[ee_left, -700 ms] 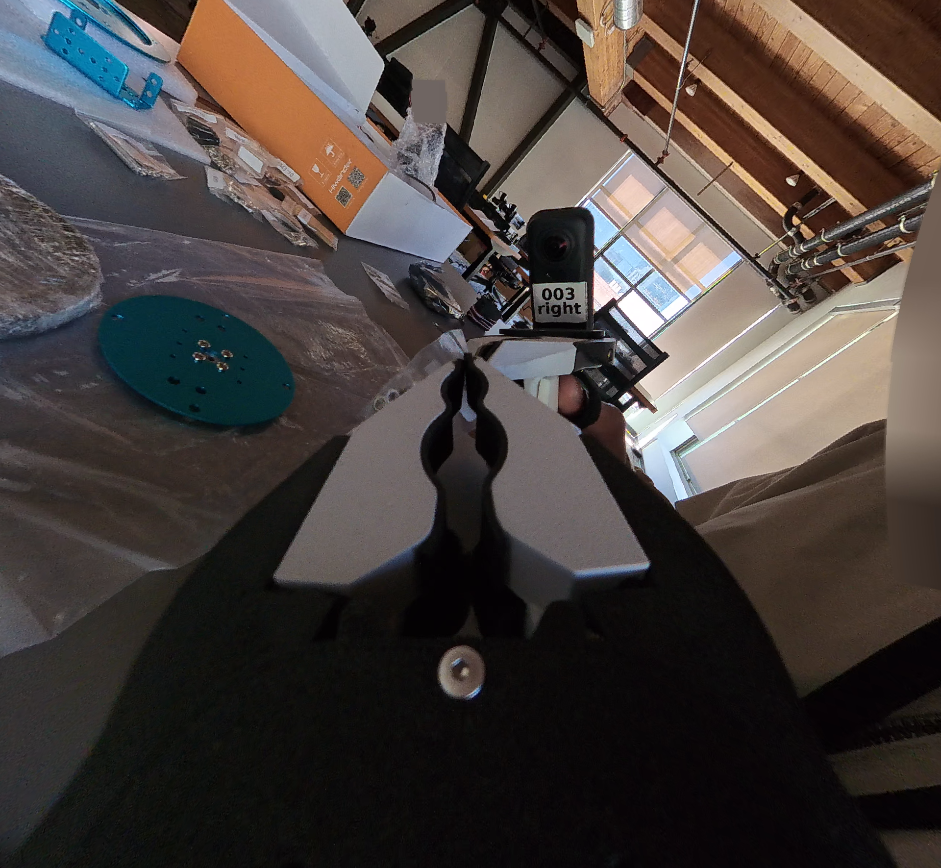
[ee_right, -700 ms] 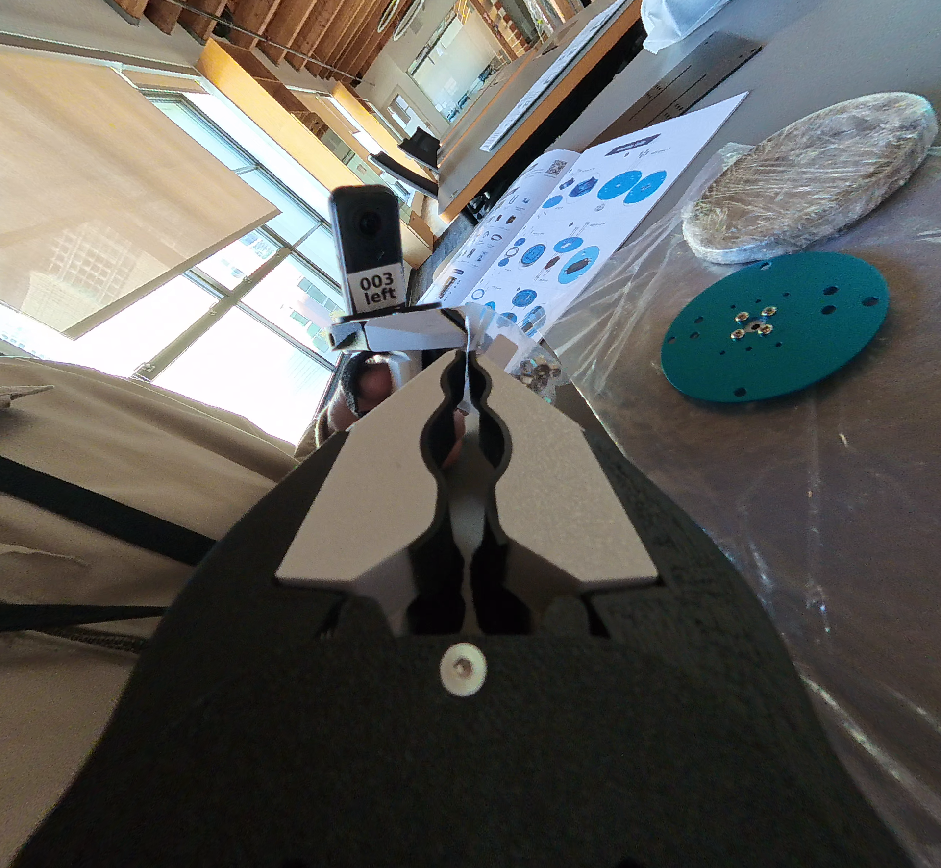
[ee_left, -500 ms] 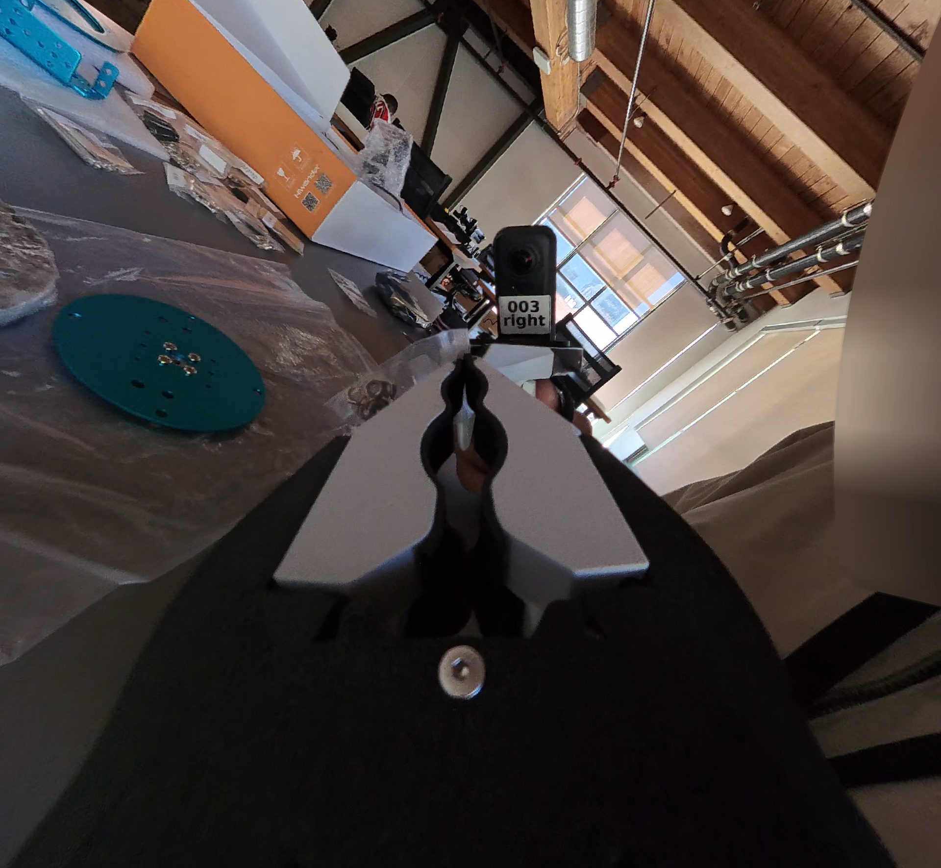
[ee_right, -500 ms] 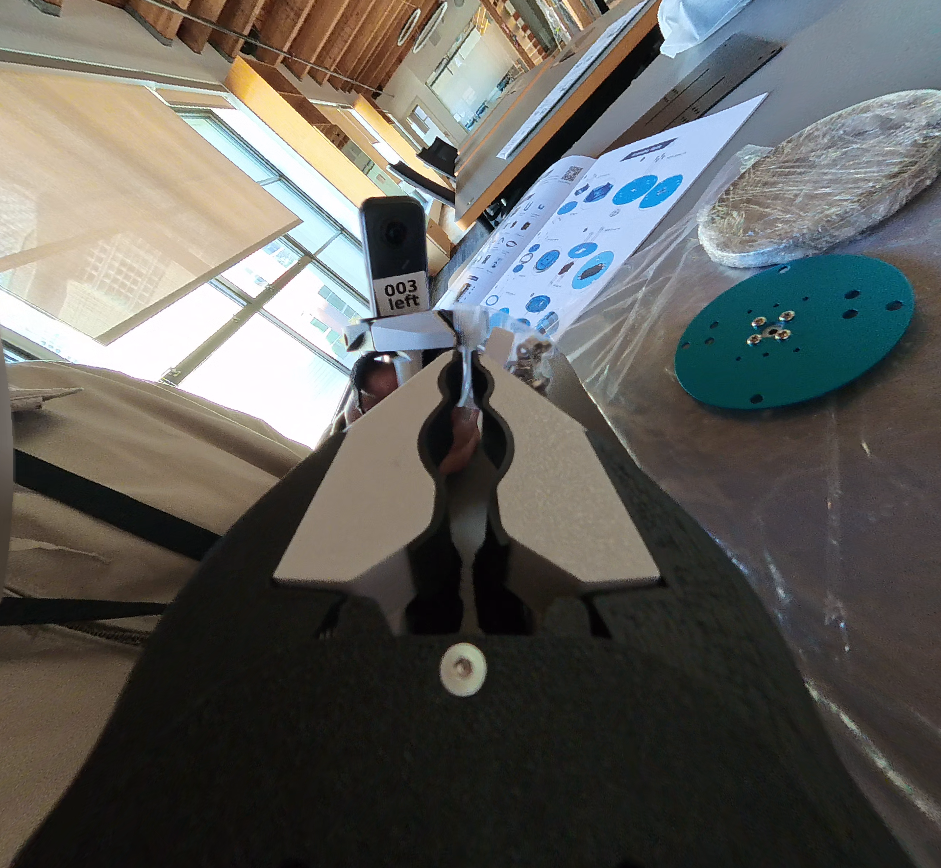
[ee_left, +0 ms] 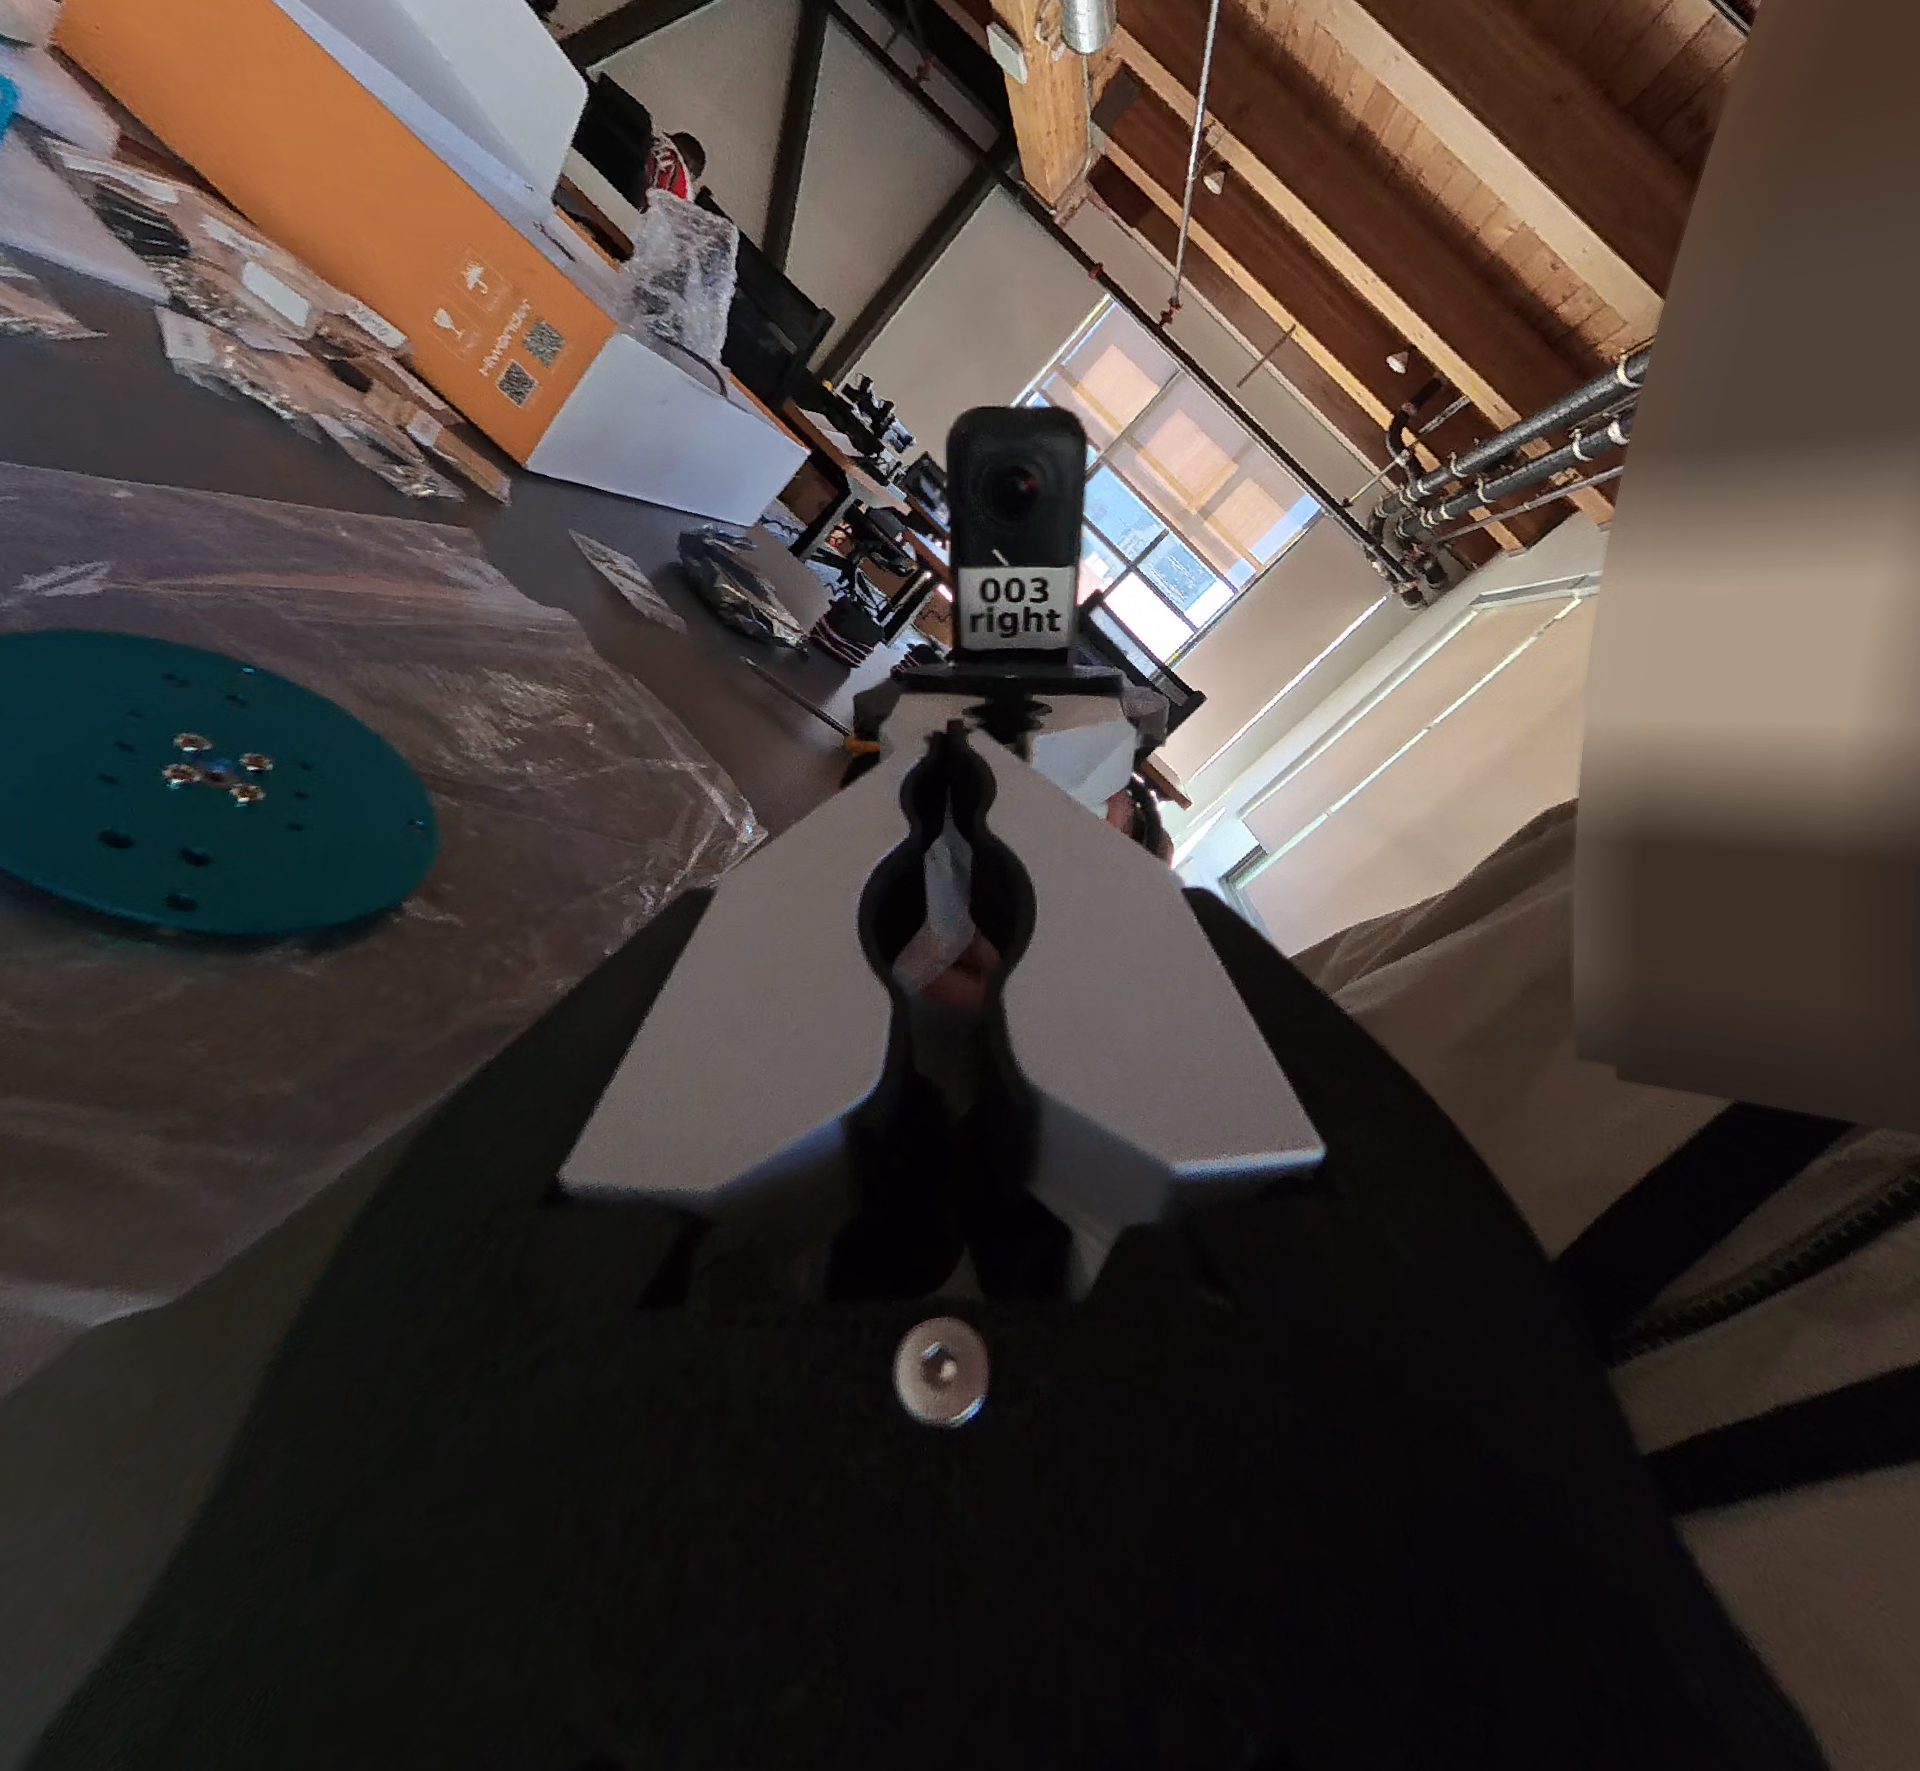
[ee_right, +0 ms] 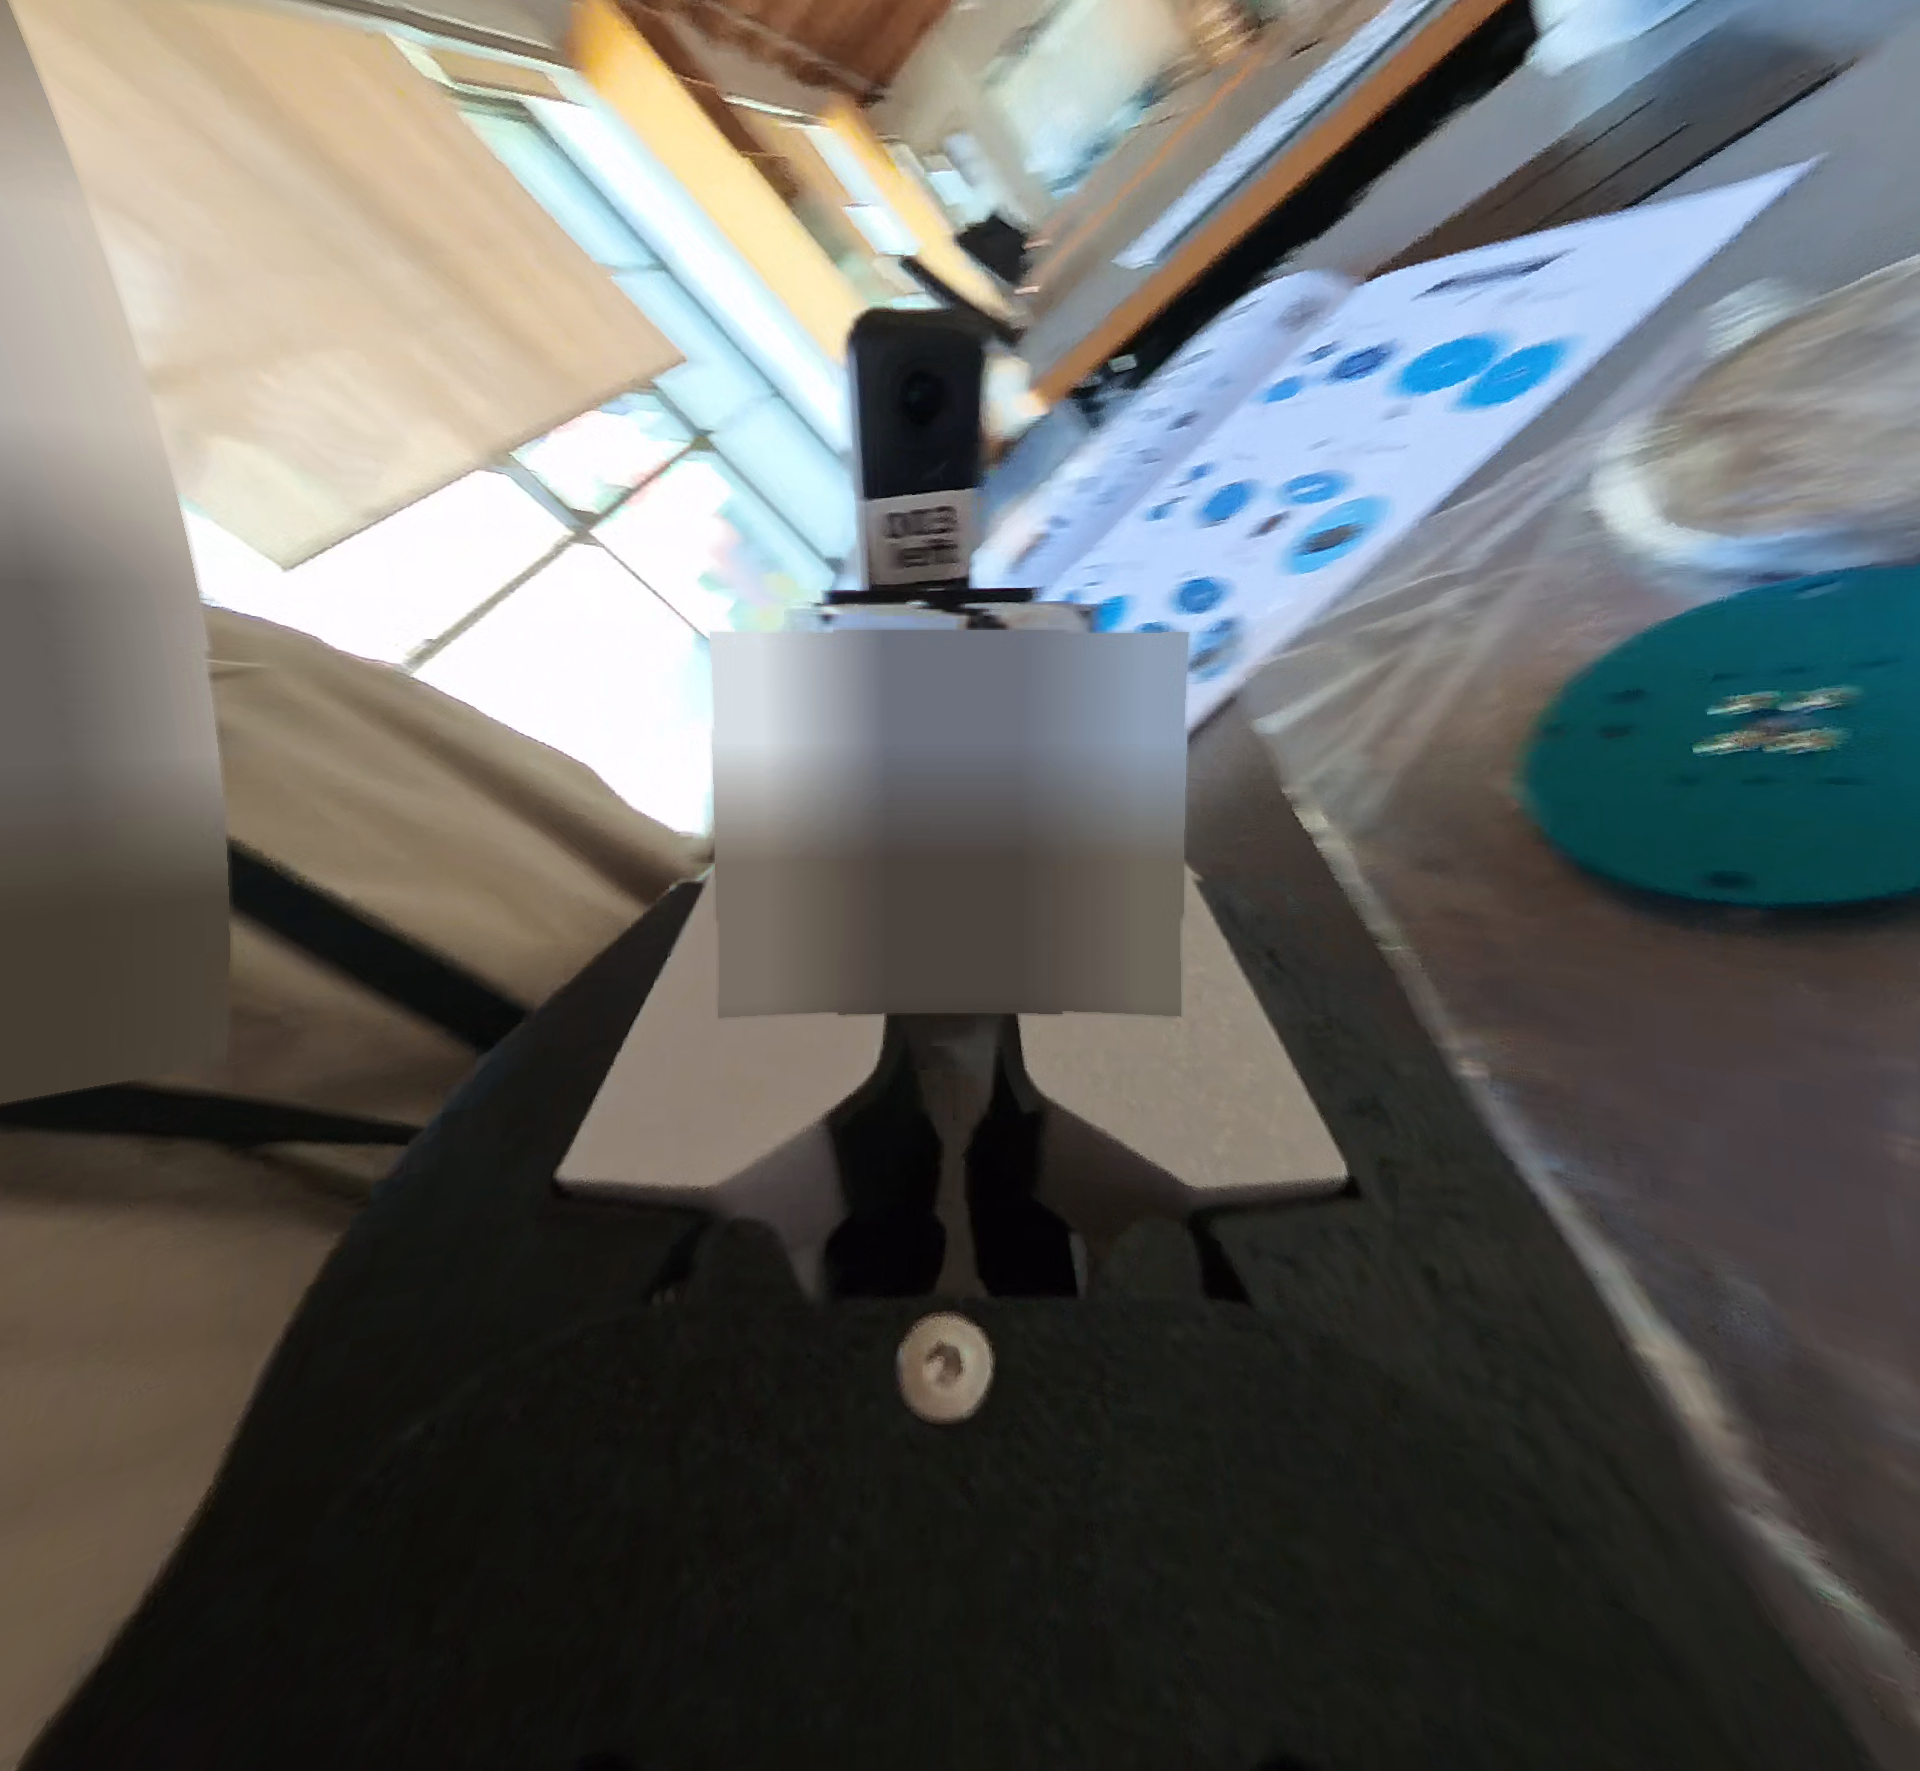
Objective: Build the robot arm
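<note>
Surface (ee_left: 644, 537): dark grey; a crinkled clear plastic sheet (ee_left: 499, 703) covers its near part.
Orange-and-white box (ee_left: 343, 121): long carton at the far side of the surface in the left wrist view, with small bagged parts (ee_left: 249, 350) scattered in front of it.
Printed sheet (ee_right: 1455, 433): white page with blue round figures, lying flat on the surface in the right wrist view; blurred.
Wrapped disc (ee_right: 1787, 433): pale round item in film, just beyond the teal plate; blurred.
Teal plate (ee_left: 187, 786): round, drilled, four brass-coloured inserts near its centre; lies flat on the plastic sheet, well apart from both claws.
Left claw (ee_left: 951, 765): raised off the surface, tips together, clamped on a thin strip of clear film (ee_left: 940, 890) running down the gap between the fingers.
Right claw (ee_left: 1008, 745): faces the left claw tip to tip, its camera above; in its own view a blur patch covers the tips. Cannot tell whether it is apart or together.
</note>
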Demonstrator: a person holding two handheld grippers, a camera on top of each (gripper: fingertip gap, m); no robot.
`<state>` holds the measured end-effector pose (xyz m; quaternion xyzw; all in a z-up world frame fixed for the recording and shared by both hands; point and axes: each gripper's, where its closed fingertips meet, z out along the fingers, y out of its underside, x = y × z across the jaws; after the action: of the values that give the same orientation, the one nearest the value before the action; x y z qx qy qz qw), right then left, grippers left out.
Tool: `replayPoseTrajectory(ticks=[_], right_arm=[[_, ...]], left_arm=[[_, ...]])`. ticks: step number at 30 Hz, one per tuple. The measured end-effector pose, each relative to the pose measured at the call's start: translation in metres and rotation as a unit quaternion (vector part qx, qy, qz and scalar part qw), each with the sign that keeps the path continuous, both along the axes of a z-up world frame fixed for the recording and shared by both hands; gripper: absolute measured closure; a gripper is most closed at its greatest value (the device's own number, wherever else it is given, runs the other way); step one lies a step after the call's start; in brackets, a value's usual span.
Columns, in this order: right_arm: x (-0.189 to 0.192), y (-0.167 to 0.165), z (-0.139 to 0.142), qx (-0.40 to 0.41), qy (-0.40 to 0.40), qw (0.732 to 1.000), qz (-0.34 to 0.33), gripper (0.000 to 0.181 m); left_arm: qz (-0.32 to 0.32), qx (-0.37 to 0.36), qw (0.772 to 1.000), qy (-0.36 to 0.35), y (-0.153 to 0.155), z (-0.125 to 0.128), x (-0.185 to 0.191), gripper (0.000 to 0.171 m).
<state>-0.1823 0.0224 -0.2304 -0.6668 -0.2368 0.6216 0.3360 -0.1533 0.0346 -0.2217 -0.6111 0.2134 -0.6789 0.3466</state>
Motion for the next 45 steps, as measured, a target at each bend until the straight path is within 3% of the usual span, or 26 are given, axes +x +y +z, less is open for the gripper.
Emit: replayPoseTrajectory(ticks=[4,8,10,12,14,17,19,22,25,29,31,34,36,39,43,45], right_arm=[[0.003,-0.004,0.011,-0.045,0.062,0.997,0.03,0.18],[0.015,0.021,-0.014,-0.024,-0.031,0.997,-0.061,0.181],[0.028,0.031,-0.021,-0.004,-0.071,0.992,-0.103,0.181],[0.034,0.024,-0.02,0.039,-0.093,0.991,-0.085,0.181],[0.032,-0.004,-0.023,0.097,-0.138,0.986,-0.013,0.181],[0.021,-0.057,-0.042,0.183,-0.212,0.957,0.08,0.147],[0.014,-0.071,-0.06,0.225,-0.259,0.936,0.079,0.153],[0.011,-0.077,-0.082,0.281,-0.321,0.901,0.08,0.161],[0.01,-0.078,-0.094,0.302,-0.362,0.877,0.089,0.162],[0.014,-0.058,-0.097,0.339,-0.407,0.845,0.065,0.181],[0.015,-0.049,-0.082,0.32,-0.389,0.861,0.066,0.181],[0.024,-0.024,-0.046,0.309,-0.366,0.875,0.065,0.181],[0.032,-0.004,-0.025,0.311,-0.342,0.883,0.078,0.181],[0.043,0.016,0.002,0.281,-0.253,0.919,0.109,0.181],[0.066,0.036,0.007,0.263,-0.198,0.94,0.093,0.181],[0.075,0.039,0.008,0.262,-0.176,0.946,0.076,0.181]], left_arm=[[-0.013,-0.011,1.0,-0.023,-0.002,0.005,0.0,0.171],[0.031,-0.008,0.999,0.013,0.017,-0.006,-0.006,0.171],[0.073,0.032,0.995,0.061,0.029,-0.008,-0.017,0.171],[0.064,0.09,0.988,0.111,0.022,-0.007,-0.023,0.171],[0.027,0.16,0.97,0.18,0.004,-0.016,-0.029,0.162],[-0.032,0.254,0.929,0.267,-0.029,-0.039,-0.041,0.152],[-0.07,0.29,0.914,0.275,-0.055,-0.048,-0.042,0.151],[-0.11,0.296,0.911,0.266,-0.083,-0.056,-0.036,0.15],[-0.105,0.304,0.904,0.281,-0.089,-0.063,-0.034,0.149],[-0.098,0.366,0.872,0.311,-0.088,-0.068,-0.035,0.148],[-0.089,0.4,0.853,0.324,-0.078,-0.064,-0.035,0.147],[-0.059,0.452,0.835,0.308,-0.05,-0.039,-0.029,0.147],[-0.069,0.458,0.838,0.289,-0.031,-0.026,-0.019,0.147],[-0.099,0.439,0.853,0.264,-0.002,-0.014,0.005,0.147],[-0.132,0.416,0.872,0.222,0.022,0.004,0.039,0.15],[-0.152,0.41,0.874,0.213,0.028,0.004,0.052,0.166]])
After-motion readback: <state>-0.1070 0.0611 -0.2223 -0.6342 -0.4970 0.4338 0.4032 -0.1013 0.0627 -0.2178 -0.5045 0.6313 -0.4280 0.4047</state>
